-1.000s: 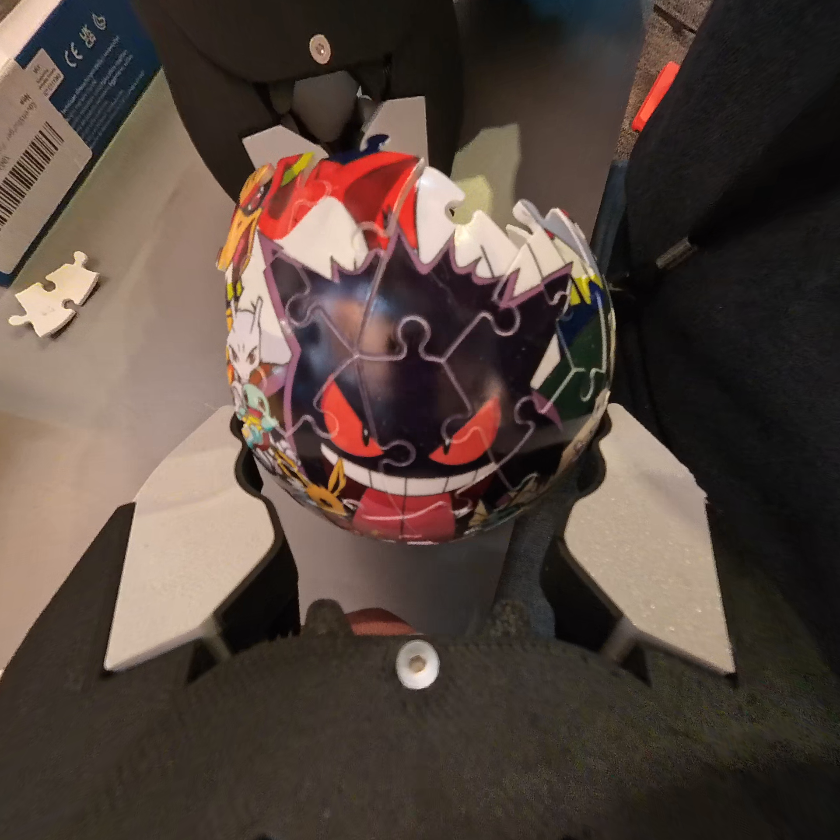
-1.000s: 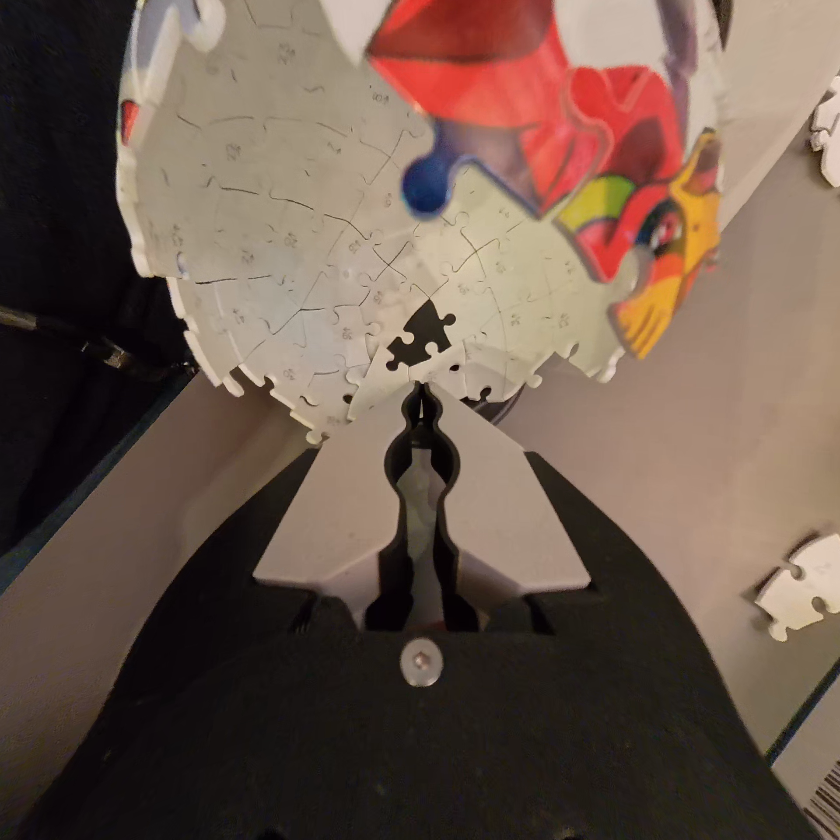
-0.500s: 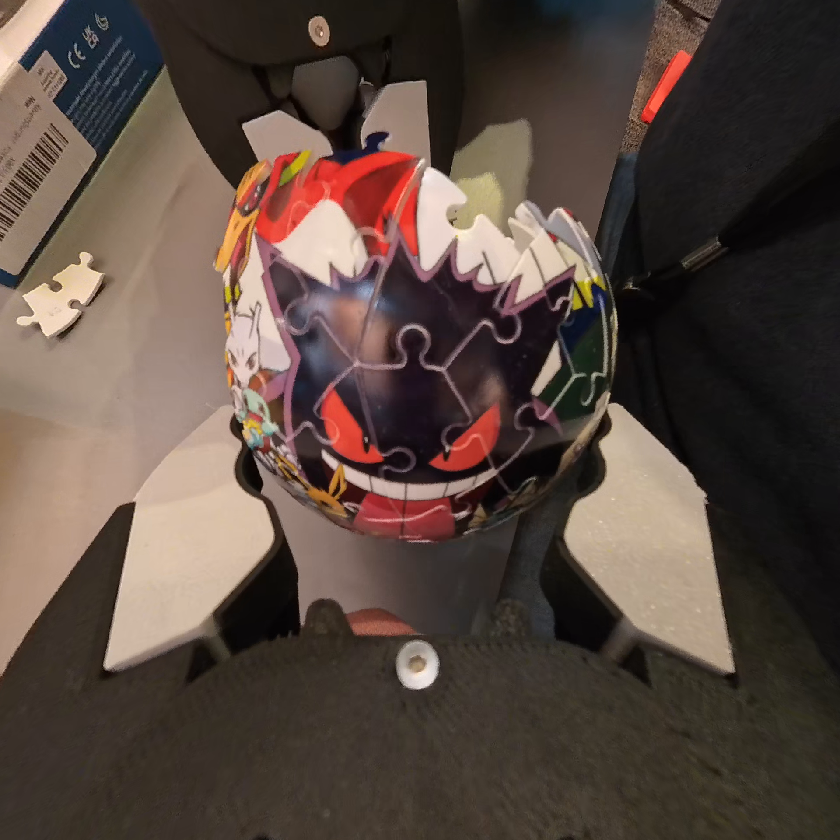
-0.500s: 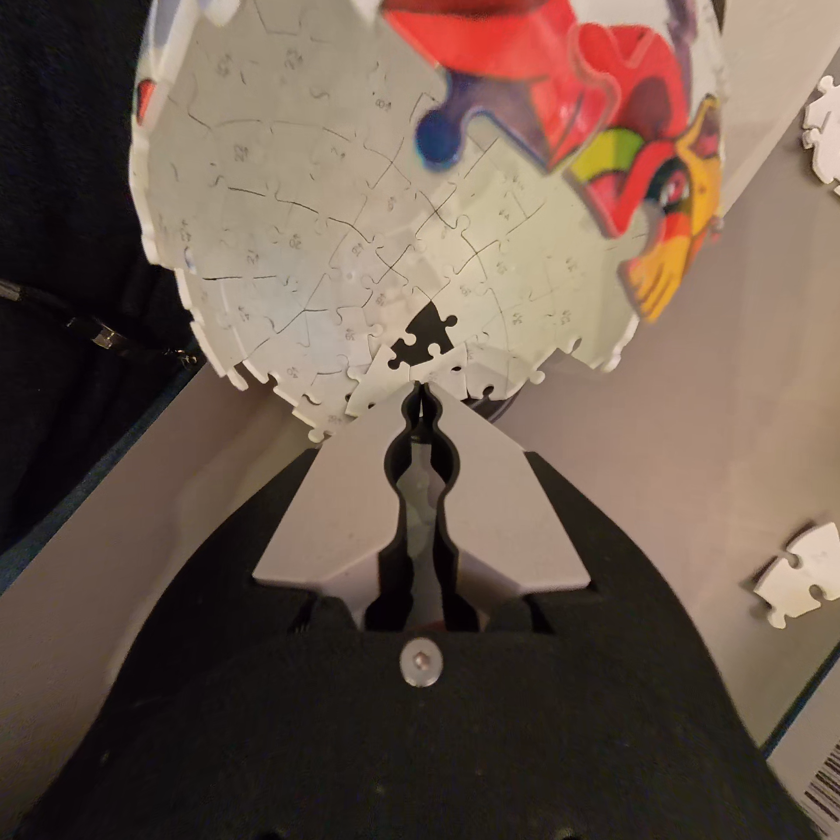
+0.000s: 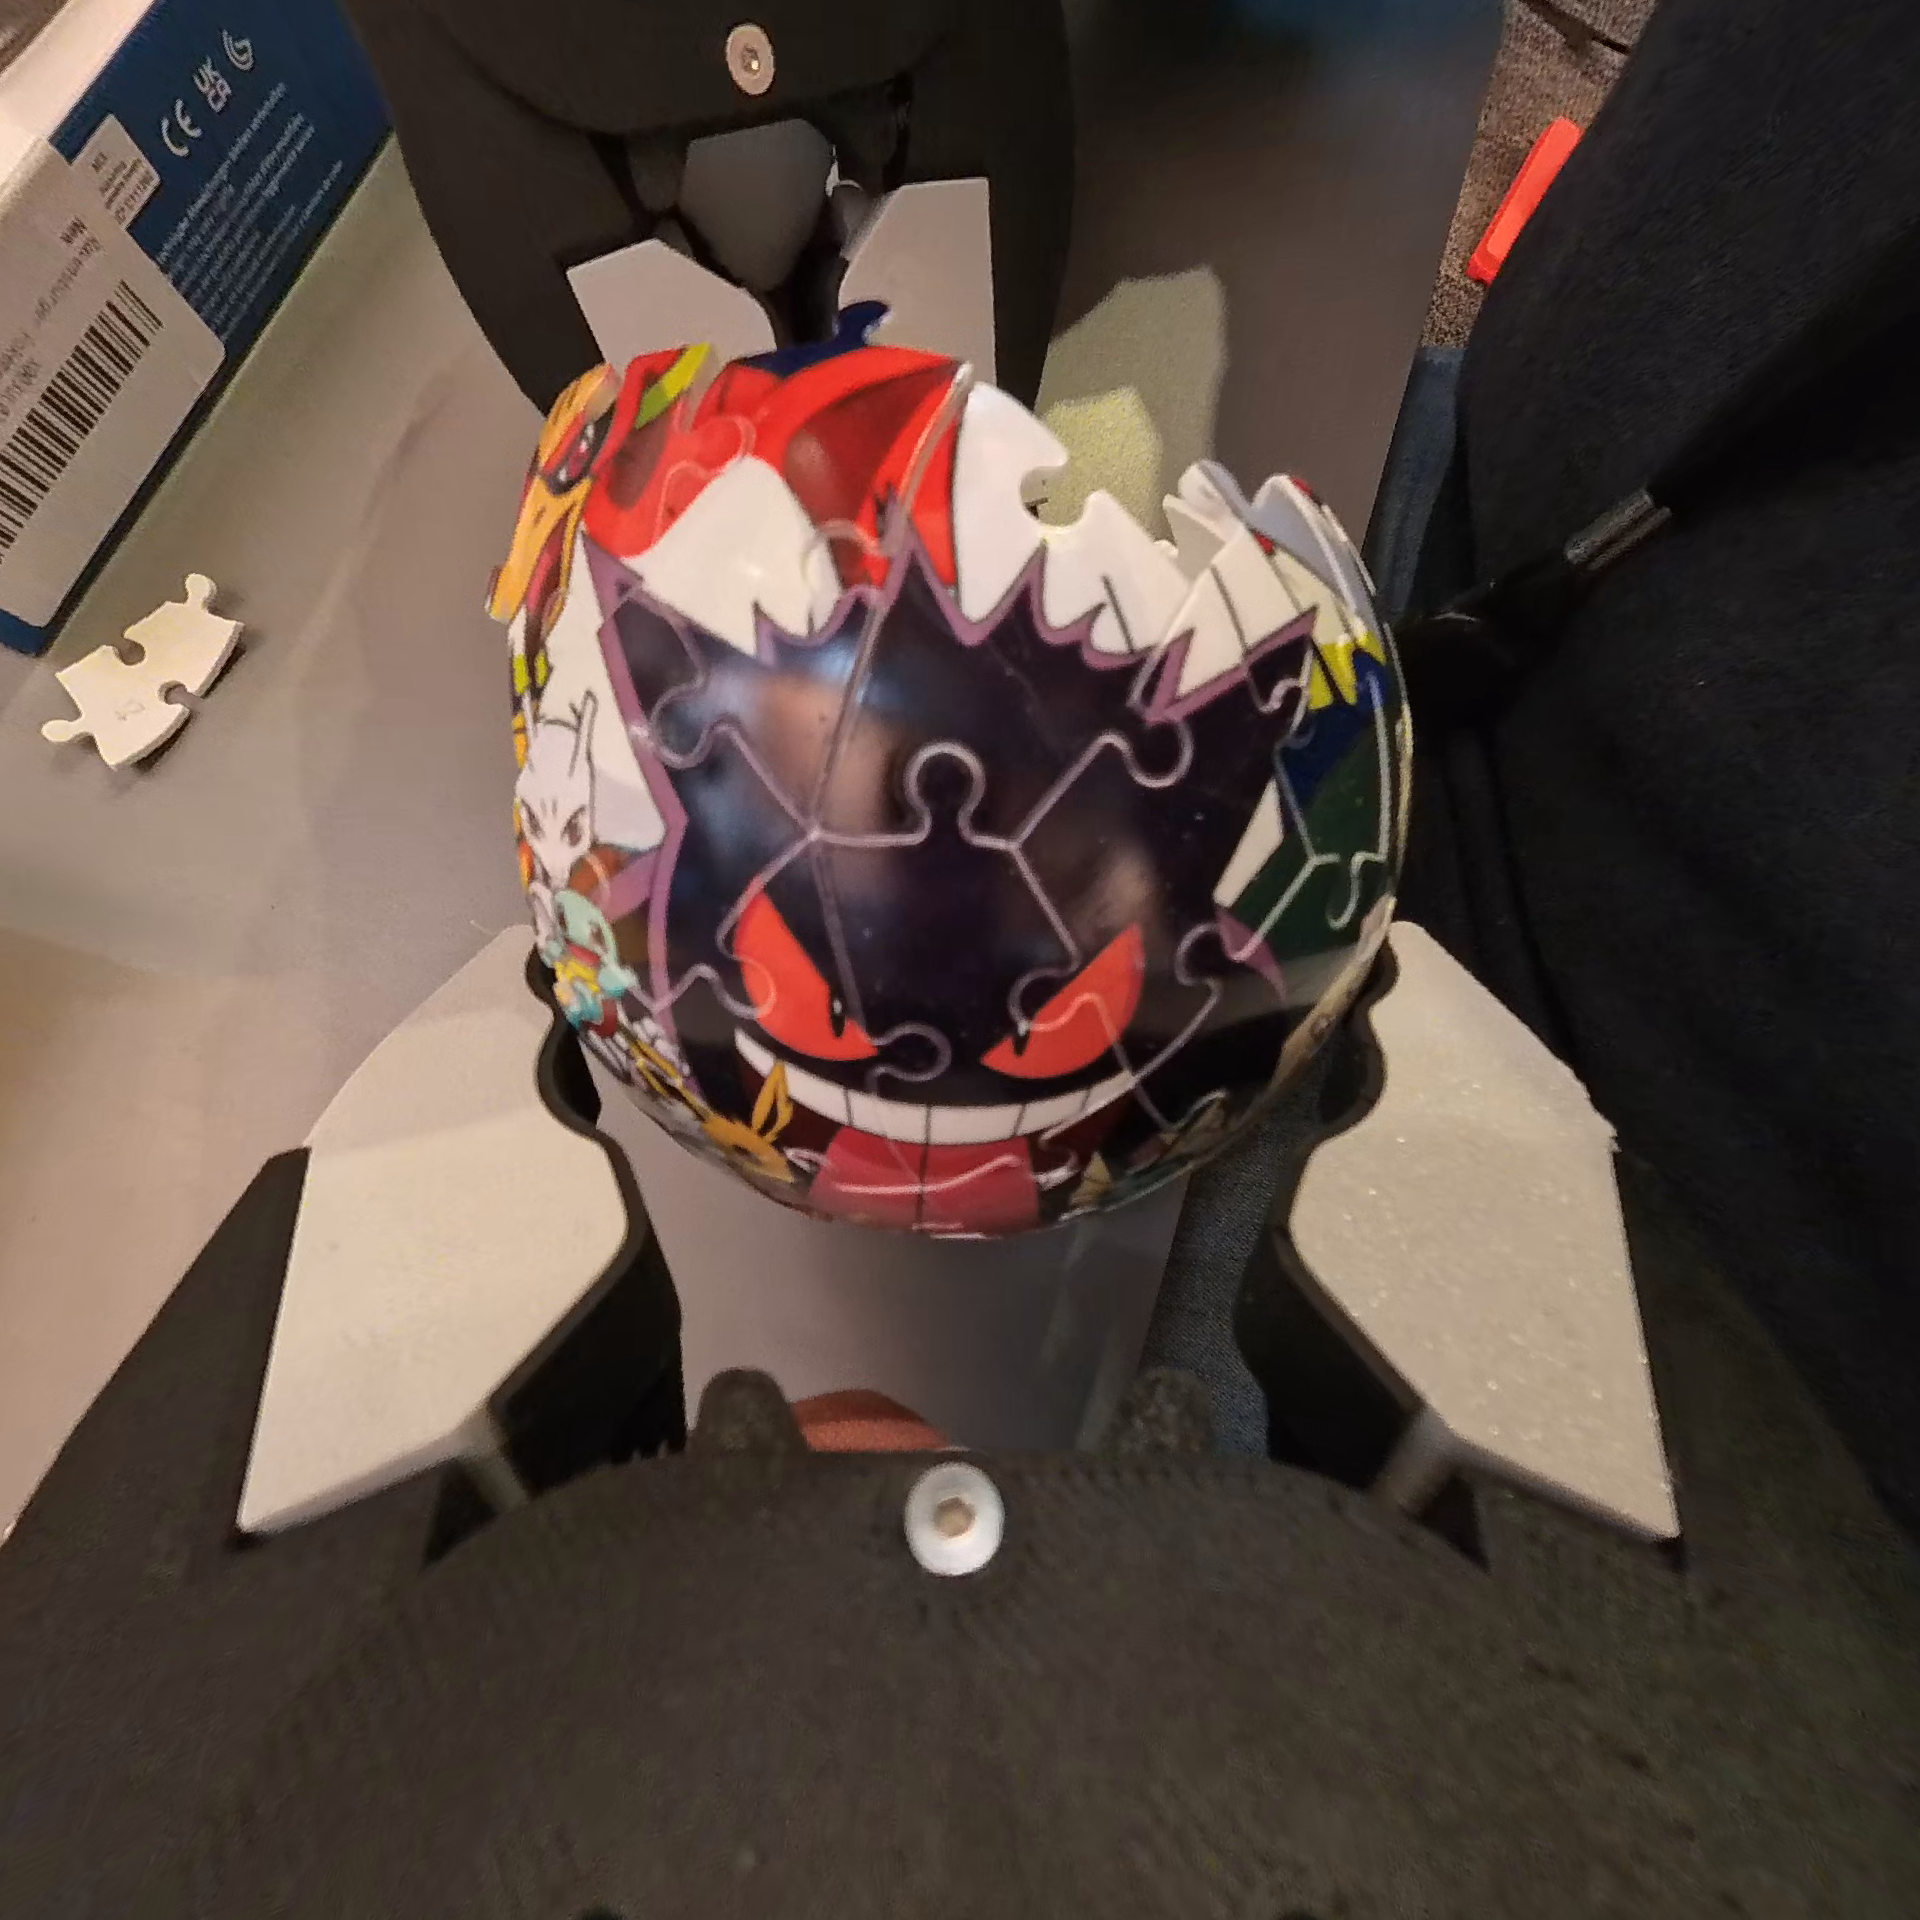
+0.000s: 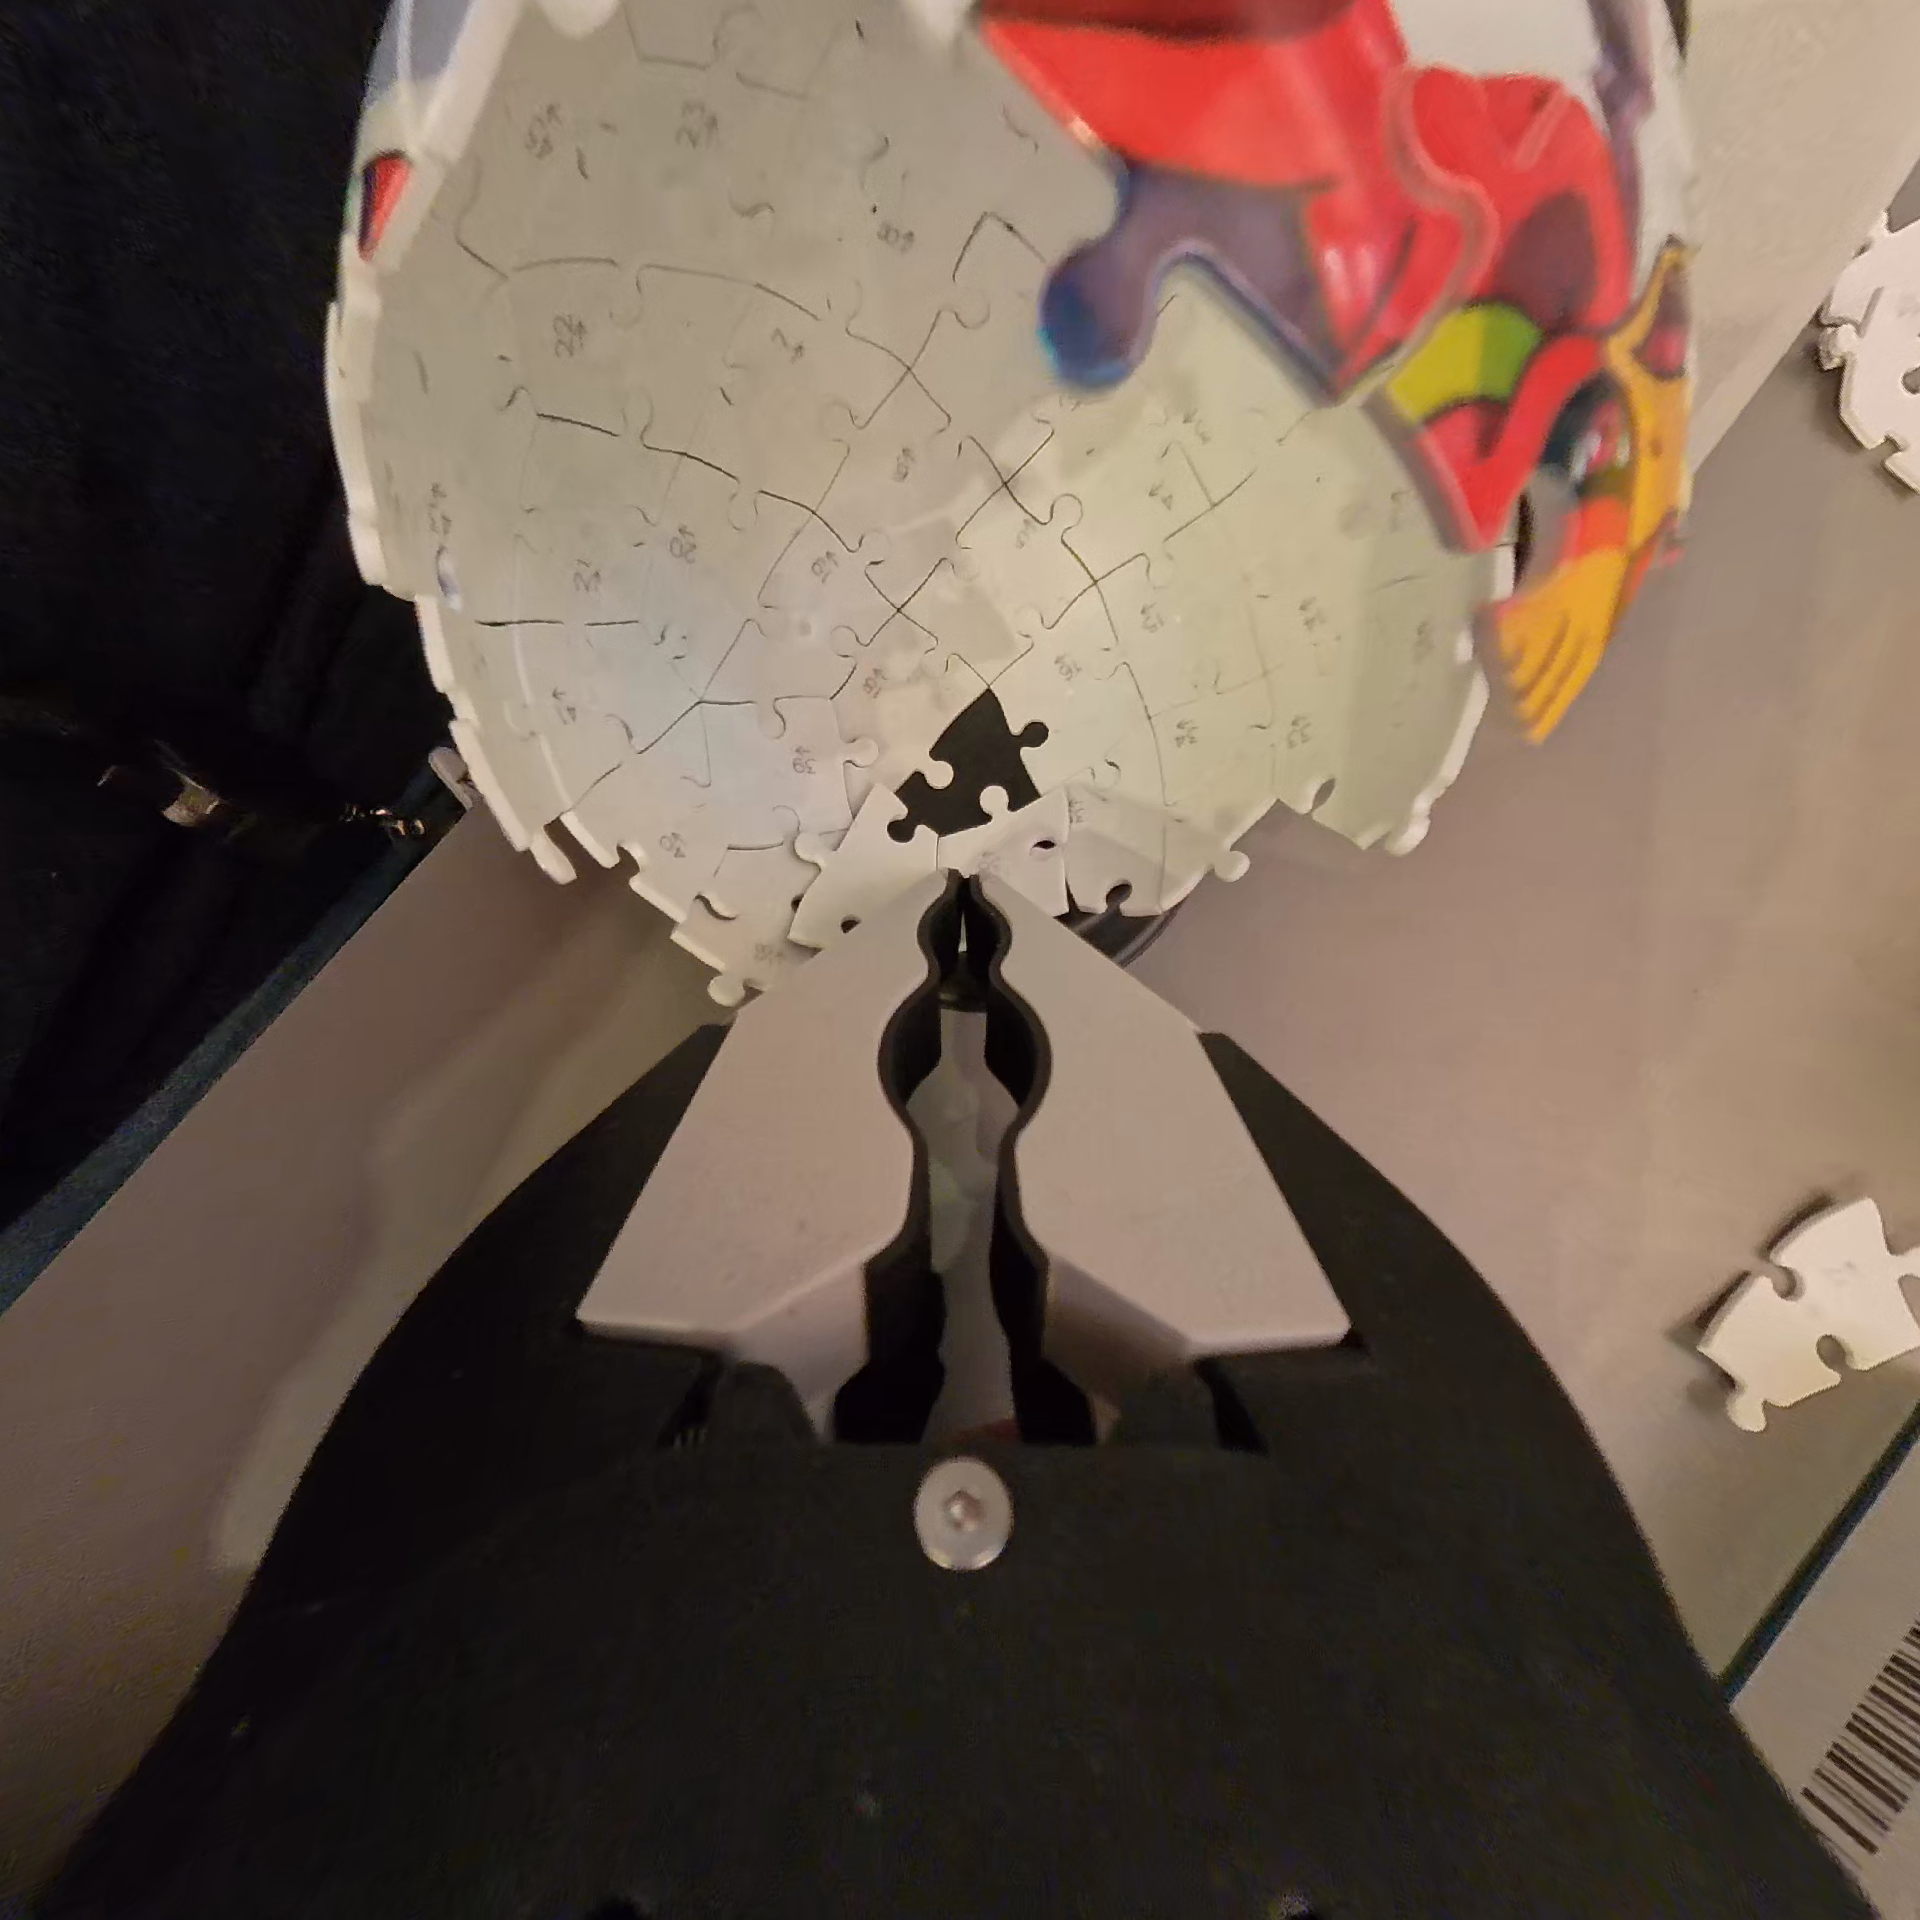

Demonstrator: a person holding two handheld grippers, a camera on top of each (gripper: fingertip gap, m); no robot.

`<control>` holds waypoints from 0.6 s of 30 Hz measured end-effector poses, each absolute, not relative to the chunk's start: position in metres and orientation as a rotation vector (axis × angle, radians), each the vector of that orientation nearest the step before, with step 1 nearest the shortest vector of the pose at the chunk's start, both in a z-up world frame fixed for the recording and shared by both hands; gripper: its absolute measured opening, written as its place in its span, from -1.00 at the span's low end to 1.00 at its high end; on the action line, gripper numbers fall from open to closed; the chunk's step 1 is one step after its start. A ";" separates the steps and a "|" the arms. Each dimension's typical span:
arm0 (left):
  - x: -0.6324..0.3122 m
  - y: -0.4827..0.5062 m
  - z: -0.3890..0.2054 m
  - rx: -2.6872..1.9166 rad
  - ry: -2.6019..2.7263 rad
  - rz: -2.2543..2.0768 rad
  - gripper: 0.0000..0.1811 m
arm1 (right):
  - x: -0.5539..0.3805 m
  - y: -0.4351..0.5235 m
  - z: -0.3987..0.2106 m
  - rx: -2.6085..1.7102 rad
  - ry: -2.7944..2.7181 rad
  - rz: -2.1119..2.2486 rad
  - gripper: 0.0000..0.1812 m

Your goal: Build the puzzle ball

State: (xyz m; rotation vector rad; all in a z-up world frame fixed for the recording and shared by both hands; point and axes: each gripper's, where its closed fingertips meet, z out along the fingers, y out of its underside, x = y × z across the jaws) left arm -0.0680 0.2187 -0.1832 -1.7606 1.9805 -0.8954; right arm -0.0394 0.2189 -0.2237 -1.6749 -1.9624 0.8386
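Note:
The puzzle ball [image 5: 935, 831] is a partly built shell with colourful cartoon figures outside and an open, jagged top. My left gripper [image 5: 961, 987] is shut on it, one grey finger against each side of its lower half. The right wrist view looks into the ball's white inside [image 6: 831, 468], where one piece-shaped hole [image 6: 966, 769] shows dark. My right gripper [image 6: 961, 883] is shut on a white rim piece [image 6: 883, 862] at the ball's edge. It also shows in the left wrist view [image 5: 821, 281] behind the ball's top.
Loose white pieces lie face down on the grey table [image 5: 145, 675] [image 6: 1808, 1309] [image 6: 1881, 343]. A blue and white box [image 5: 156, 260] stands at the far left. A person's dark clothing [image 5: 1714, 727] fills the right side. Left tips to right tips: about 7 centimetres.
The ball has tilted a little. In the right wrist view its red section and blue tab have slid up and to the right. Both grips are unchanged.

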 end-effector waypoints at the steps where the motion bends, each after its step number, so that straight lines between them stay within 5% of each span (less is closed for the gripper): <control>1: -0.068 0.219 -0.183 -1.761 1.980 -0.896 0.50 | -0.039 0.219 -0.224 -1.674 -1.962 0.835 -1.00; 18: -0.068 0.219 -0.183 -1.758 1.983 -0.905 0.50 | -0.040 0.223 -0.215 -1.653 -1.931 0.890 -0.98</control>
